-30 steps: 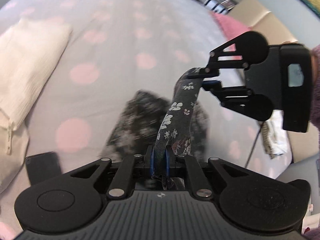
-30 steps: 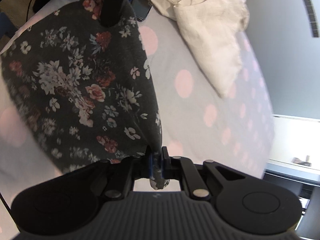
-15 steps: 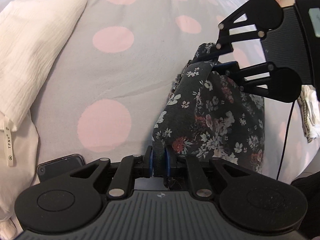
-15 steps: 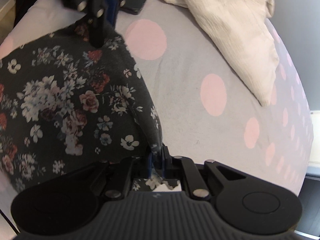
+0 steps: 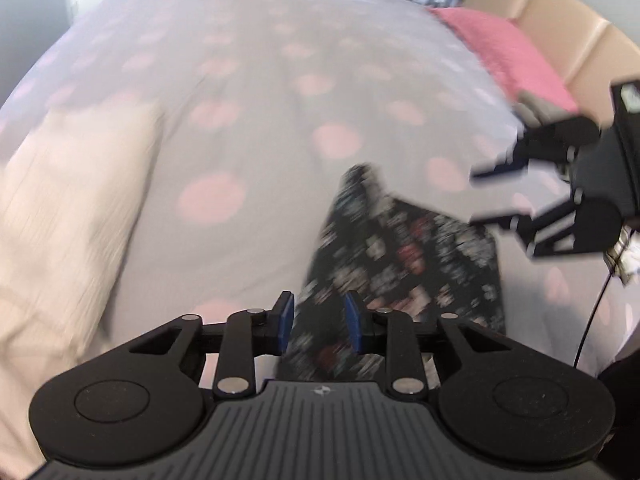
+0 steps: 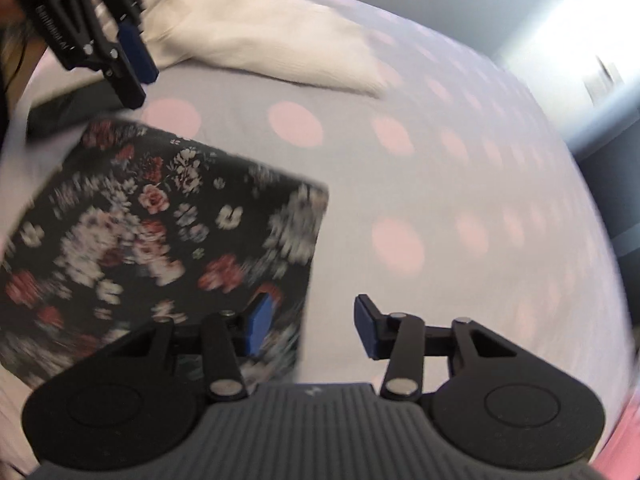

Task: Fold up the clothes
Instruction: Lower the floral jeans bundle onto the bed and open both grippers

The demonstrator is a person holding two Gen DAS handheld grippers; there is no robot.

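— Lying flat on the polka-dot bedspread (image 6: pixel 440 152), the dark floral garment (image 6: pixel 160 232) showed as a folded rectangle, did it not?

— It did. In the right wrist view two straight edges met at a sharp corner toward the middle of the bed, and the cloth beyond that corner was bare grey with pink dots.

— And the grippers?

— Both stood apart from the fabric. The left gripper (image 5: pixel 318 322) had its blue pads spread, with the near edge of the garment showing below the gap; nothing was pinched. The right gripper (image 6: pixel 312 326) was likewise parted, its left pad over the garment's near corner, its right pad over plain bedspread.

— What bordered the garment?

— A cream-white garment (image 5: pixel 68 208) lay crumpled well off to the left in the left wrist view. A pink pillow (image 5: pixel 504 56) sat at the far right edge, against a beige headboard (image 5: pixel 560 32). Motion blur softened the outlines.
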